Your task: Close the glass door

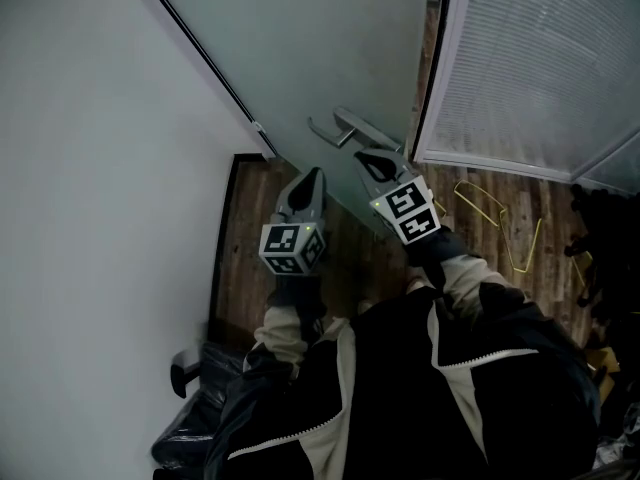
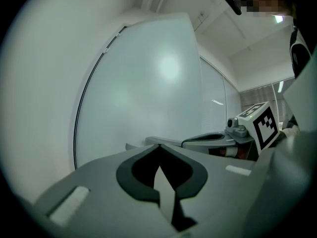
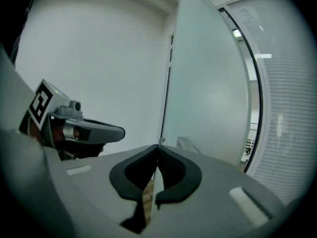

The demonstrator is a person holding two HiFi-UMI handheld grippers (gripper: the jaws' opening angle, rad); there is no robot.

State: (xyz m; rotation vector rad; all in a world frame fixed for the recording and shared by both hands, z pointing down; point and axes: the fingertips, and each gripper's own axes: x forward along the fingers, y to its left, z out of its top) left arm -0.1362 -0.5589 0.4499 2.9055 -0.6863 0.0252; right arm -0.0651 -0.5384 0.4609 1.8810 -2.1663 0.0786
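L tongs [image 1: 318, 173] & R tongs [image 1: 372, 156] both together, empty, by handle [image 1: 345, 126] of glass door [image 1: 330, 48], its edge near frame [image 1: 430, 68].

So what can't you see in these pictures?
- Head view: whether the right gripper touches the door handle. Its shut jaws sit right against the handle in the picture.
- All views: what is behind the glass door. The glass is frosted.
- Head view: what the dark things at the right edge are. They are too dark and cut off.
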